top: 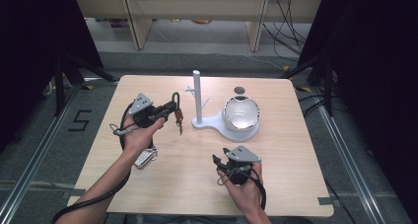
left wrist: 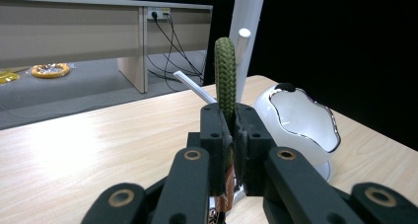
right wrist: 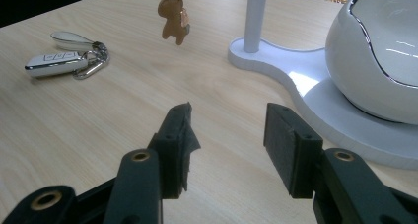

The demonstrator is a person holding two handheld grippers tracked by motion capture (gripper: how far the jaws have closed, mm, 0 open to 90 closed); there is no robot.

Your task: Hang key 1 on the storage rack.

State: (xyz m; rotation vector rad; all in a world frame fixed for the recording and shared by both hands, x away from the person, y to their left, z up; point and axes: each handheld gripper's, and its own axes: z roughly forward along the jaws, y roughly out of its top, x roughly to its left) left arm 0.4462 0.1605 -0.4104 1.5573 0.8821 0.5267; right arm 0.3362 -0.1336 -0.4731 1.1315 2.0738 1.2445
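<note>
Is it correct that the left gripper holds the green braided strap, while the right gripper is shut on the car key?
Not quite. The right gripper is open and empty, as the right gripper view shows; the car key lies on the table. The left gripper does hold the green braided strap.

Bare forearms, no sleeves, black handheld rigs

Each matte black two-jaw gripper [top: 173,107] [top: 218,161] has brass-ringed pivot screws, a grey three-cornered top plate and a black trailing cable.

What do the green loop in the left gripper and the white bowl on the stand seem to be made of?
Green loop: probably braided cord or rope, matte; a woven herringbone pattern shows. White bowl: likely glazed ceramic or glossy plastic, since it reflects light, with a shiny metallic-looking wavy rim. I cannot tell which.
</note>
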